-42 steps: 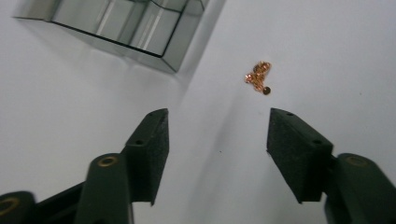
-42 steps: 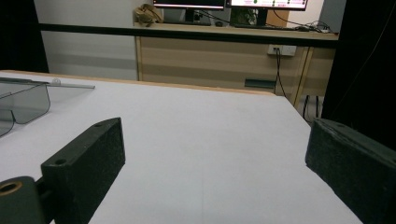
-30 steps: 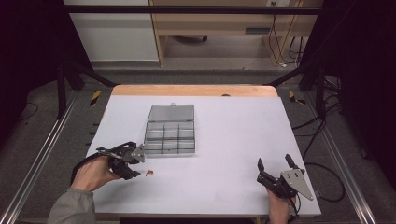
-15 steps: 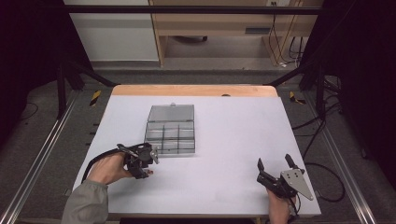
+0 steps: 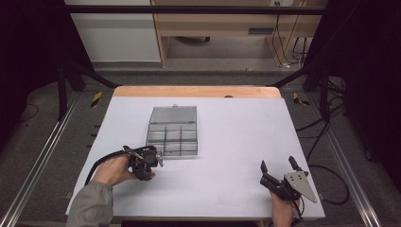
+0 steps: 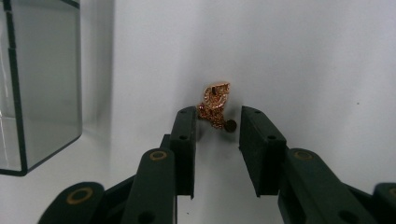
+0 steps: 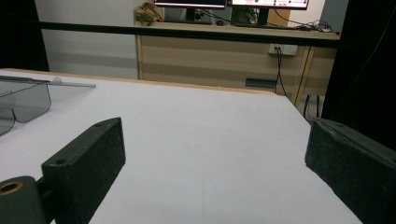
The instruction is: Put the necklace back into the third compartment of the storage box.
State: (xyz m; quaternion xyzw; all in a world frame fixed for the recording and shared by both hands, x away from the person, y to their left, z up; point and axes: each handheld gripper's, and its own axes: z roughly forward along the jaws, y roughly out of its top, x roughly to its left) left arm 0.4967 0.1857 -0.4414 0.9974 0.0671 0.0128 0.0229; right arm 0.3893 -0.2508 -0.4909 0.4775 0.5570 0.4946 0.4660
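L gripper (image 6: 217, 120) now shifted right twd clear compartmented plastic box (image 5: 173, 131), jaws part-open astride small rose-gold trinket (image 6: 215, 105) on white tabletop (image 5: 236, 142) – pickup looks imminent. R gripper (image 5: 276, 170) unmoved, jaws wide, empty.

No readable text, label, brand or number showing anywhere. Monitors (image 7: 231, 3) glowing at top of right gripper view, on-screen content too small and cropped to read. Clear compartment box (image 5: 173, 132) carrying no visible lettering. Grey plate (image 5: 299, 184) on right-hand tool showing holes, no marking. Yellow-black hazard stripes (image 5: 96, 98) lying on floor beside tabletop, plain pattern, no words.
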